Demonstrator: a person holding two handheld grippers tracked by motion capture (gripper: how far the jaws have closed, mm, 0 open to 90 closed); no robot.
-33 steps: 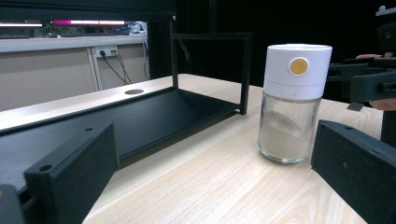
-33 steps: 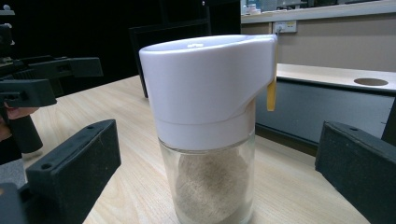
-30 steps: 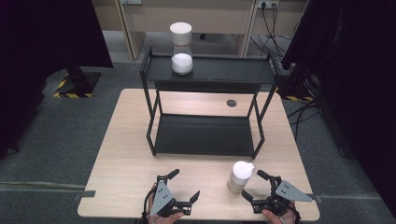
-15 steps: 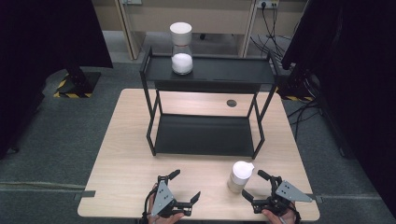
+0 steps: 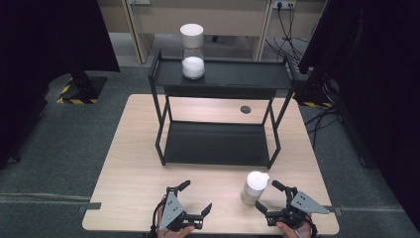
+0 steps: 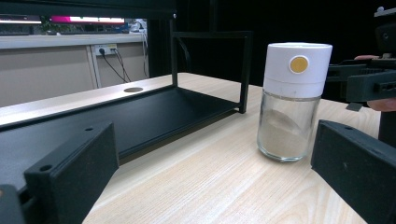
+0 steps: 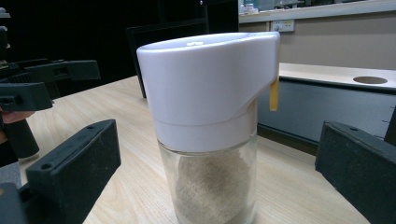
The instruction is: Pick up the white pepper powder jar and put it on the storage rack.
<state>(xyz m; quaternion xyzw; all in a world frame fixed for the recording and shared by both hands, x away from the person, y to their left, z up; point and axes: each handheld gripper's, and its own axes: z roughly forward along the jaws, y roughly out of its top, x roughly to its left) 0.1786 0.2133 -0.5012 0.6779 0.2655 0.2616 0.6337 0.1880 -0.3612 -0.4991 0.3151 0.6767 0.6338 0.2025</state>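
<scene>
Both tongs gape: right tongs (image 5: 271, 197) flank the jar (image 5: 255, 187) on the desk (image 5: 133, 178), left tongs (image 5: 194, 197) idle. An off-centre squeeze could topple it.

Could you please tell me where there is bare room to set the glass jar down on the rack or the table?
The rack's lower shelf is bare, as is the top shelf right of the white-filled jar. The tabletop left of the rack is free. It is crowded at the front edge, around the jar, right gripper and left gripper.
</scene>
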